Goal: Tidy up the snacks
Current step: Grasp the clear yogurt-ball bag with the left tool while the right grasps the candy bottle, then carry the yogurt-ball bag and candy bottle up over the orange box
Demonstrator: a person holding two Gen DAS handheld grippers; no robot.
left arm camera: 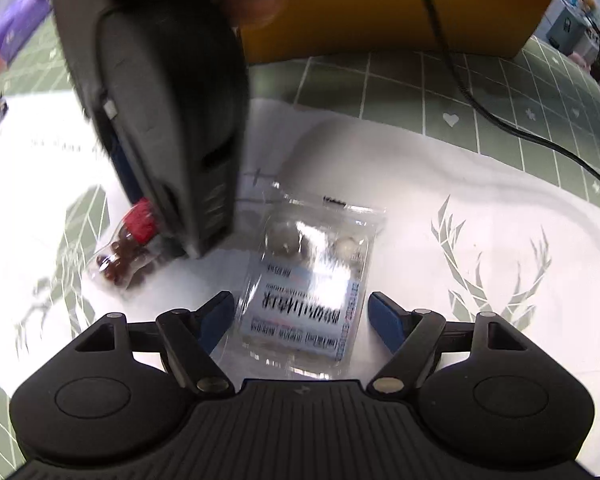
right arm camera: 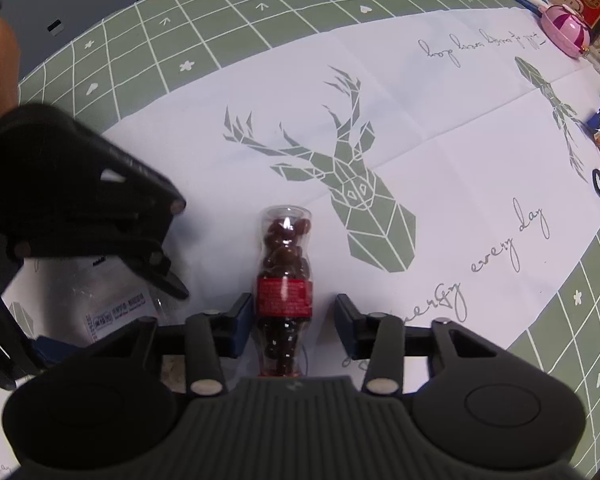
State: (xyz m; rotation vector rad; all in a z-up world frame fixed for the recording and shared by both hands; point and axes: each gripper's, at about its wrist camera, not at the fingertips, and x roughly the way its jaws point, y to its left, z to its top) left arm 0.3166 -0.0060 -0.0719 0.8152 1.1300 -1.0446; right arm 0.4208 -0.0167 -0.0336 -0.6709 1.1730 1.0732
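White deer-print cloth (right arm camera: 440, 152) over green grid table. Bottle of dark candies (right arm camera: 285, 280) lies between right gripper (right arm camera: 290, 326) fingers; left pad touches, right pad shows a gap, so grip not confirmed. Clear snack packet (left arm camera: 308, 280) sits between left gripper (left arm camera: 300, 320) fingers, jaws wide. Step: paired pickup. Next: confirm bottle grip, close left, lift.

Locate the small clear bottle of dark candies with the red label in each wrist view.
Left wrist view: bottle at left of centre, partly hidden behind the other hand-held gripper.
Right wrist view: bottle at lower centre, lying between the fingers.
Shared landmark: the clear snack packet beside it.
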